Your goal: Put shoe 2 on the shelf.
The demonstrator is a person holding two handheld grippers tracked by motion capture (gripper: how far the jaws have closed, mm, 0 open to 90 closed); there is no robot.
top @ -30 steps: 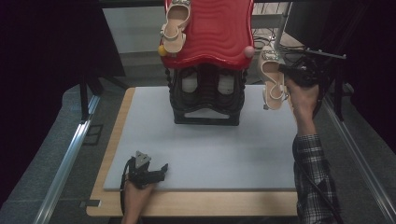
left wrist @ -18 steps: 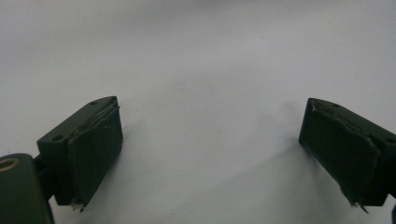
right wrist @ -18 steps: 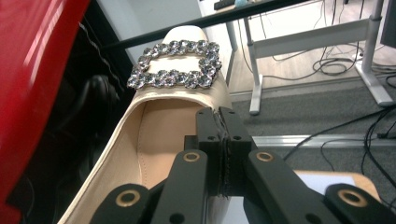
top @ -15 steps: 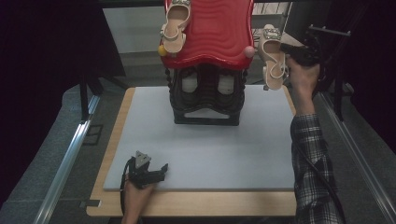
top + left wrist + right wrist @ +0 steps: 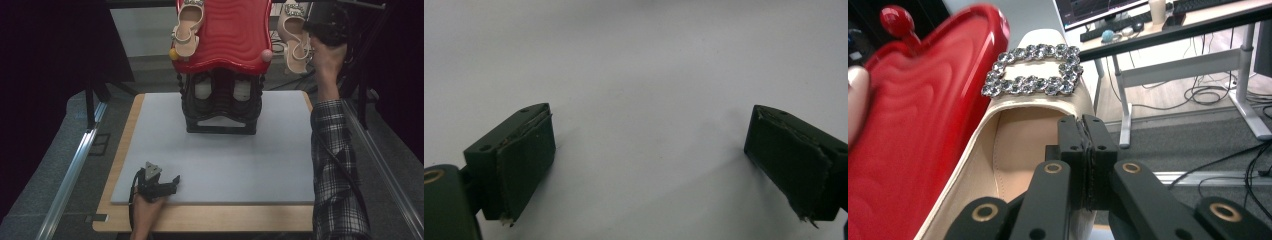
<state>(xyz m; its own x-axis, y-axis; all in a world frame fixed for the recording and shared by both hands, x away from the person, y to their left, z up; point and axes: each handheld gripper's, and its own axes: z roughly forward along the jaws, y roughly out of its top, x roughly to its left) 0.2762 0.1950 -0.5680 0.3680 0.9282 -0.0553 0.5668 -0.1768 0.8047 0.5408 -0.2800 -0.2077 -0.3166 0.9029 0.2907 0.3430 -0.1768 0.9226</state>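
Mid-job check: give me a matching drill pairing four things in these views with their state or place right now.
Things:
1. left gripper
2. right gripper
3. beige shoe with the rhinestone buckle
4. second beige shoe

States:
A. lies on the red wavy top
B. open, low over the grey mat
C. shut on a shoe's edge
D. held up beside the red top

Pairs: 1-B, 2-C, 3-D, 4-A

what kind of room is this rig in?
Looks like an office or lab workspace, not a shop. The right gripper view shows a desk with a monitor and keyboard, with cables on the floor. The table has a grey mat, dark curtains beside it, and a red shoe rack.
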